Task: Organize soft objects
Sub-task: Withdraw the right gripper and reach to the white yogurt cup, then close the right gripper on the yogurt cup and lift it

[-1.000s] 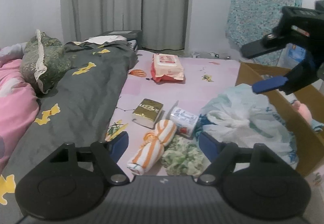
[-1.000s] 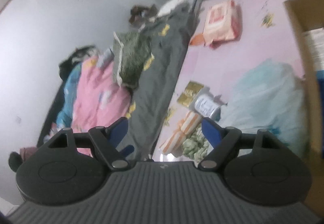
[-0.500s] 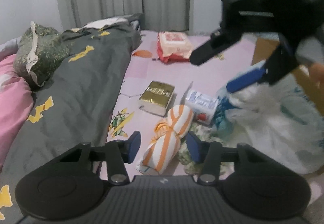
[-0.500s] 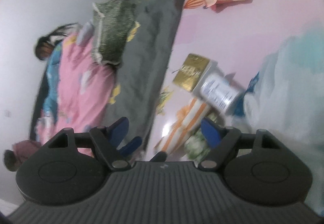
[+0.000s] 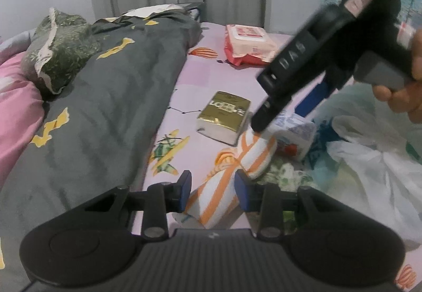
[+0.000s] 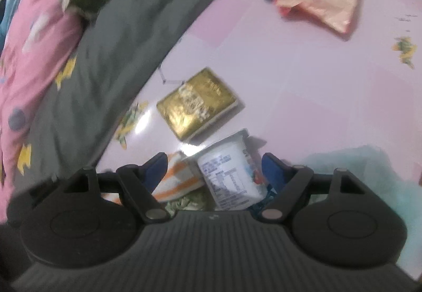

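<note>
A dark grey quilt (image 5: 105, 96) with yellow shapes covers the left side of the bed, with a pink blanket (image 5: 15, 112) and a green patterned pillow (image 5: 60, 54) at its far edge, and the bare pink sheet (image 5: 211, 81) runs beside it toward the curtain. On the right lies a crumpled pale plastic bag (image 5: 369, 173). Over the sheet, in the left wrist view, the right gripper (image 5: 284, 112) comes in from the upper right, angled steeply downward, held by a hand (image 5: 406, 86) whose fingers wrap its handle at the frame's edge; its dark finger tip sits at the far end of the orange-and-white striped cloth roll (image 5: 232, 176). Its jaws stand wide, straddling a white yogurt cup (image 6: 232, 173) that lies on its side with no pad pressing it. The left gripper (image 5: 212, 190) points down and forward low over the sheet, and its jaws have just been closing to a narrow gap around the near part of the striped roll; the right pad looks to touch the cloth, but a firm pinch cannot be told. The roll lies slantwise on the sheet, just beside the cup and a green-and-white cloth (image 5: 284, 173). A gold tissue pack (image 5: 224, 115) lies just beyond, and a pink wet-wipe pack (image 5: 248, 44) well beyond that.
</note>
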The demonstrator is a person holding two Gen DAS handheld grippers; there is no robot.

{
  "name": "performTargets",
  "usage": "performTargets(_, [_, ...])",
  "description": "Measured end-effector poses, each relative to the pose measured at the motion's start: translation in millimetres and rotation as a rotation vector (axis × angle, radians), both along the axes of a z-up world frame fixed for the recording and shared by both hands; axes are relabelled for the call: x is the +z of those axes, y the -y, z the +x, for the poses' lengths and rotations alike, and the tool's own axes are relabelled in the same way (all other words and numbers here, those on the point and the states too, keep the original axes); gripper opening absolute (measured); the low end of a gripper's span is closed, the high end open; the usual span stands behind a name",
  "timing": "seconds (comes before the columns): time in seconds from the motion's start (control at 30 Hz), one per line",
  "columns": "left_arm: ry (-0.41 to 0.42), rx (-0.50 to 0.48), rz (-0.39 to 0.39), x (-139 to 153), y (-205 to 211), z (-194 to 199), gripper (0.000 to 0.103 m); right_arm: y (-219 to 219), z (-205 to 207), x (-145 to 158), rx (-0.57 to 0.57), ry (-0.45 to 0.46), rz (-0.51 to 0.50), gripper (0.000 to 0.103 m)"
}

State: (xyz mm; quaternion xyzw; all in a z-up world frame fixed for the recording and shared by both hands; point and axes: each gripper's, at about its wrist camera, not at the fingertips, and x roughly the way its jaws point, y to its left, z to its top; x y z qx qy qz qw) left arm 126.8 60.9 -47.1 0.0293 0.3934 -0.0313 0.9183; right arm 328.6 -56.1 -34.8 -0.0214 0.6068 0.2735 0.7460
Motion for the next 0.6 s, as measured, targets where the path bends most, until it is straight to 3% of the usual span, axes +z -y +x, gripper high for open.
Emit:
performTargets(0.2, [-0.01,0.014,-0.014,-1.0,-6.0,1.3,0.038,0.2,16.7,-16.5,-0.007,-0.039,0.035,0.07])
performTargets(0.43, [-0.012,0.016,-0.009,-0.4,-6.0,-0.2,0.039,20.7,29.1,-13.6,-0.108,-0.047,0.128,0.032])
performTargets(0.6, [-0.009,0.014,0.008,0.0,-3.1,-2.5,0.04,24.5,25.0,-4.1,-0.076,-0.034,0.126,0.031])
